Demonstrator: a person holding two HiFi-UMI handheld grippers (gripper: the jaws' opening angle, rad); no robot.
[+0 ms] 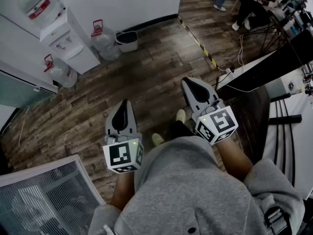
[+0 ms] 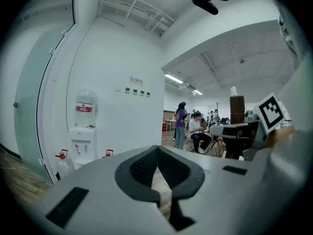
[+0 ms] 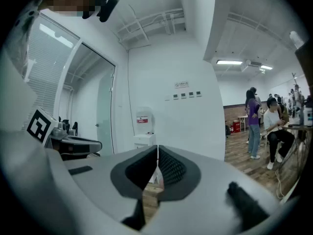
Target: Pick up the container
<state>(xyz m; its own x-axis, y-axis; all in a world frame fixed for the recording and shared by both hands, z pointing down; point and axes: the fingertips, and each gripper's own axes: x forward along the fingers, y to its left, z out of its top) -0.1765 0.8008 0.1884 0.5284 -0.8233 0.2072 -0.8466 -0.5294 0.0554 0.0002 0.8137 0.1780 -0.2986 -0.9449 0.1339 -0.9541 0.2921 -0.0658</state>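
Observation:
My left gripper [image 1: 124, 106] and right gripper [image 1: 190, 82] are held side by side in front of my body, above a wood floor, pointing nearly level. Both are shut and empty, with the pads of each meeting at the tips; this shows in the left gripper view [image 2: 157, 150] and the right gripper view [image 3: 157, 149]. The containers in sight stand far ahead by the white wall: a small white bin [image 1: 128, 40] and two clear water jugs with red handles [image 1: 104, 42] [image 1: 60, 71]. Neither gripper is near them.
A white water dispenser [image 1: 67, 39] stands between the jugs. Yellow-black tape [image 1: 198, 43] runs across the floor. A dark table [image 1: 257, 106] with cables lies to the right, with people beyond it [image 1: 249, 9]. A slatted glass panel [image 1: 44, 199] is at lower left.

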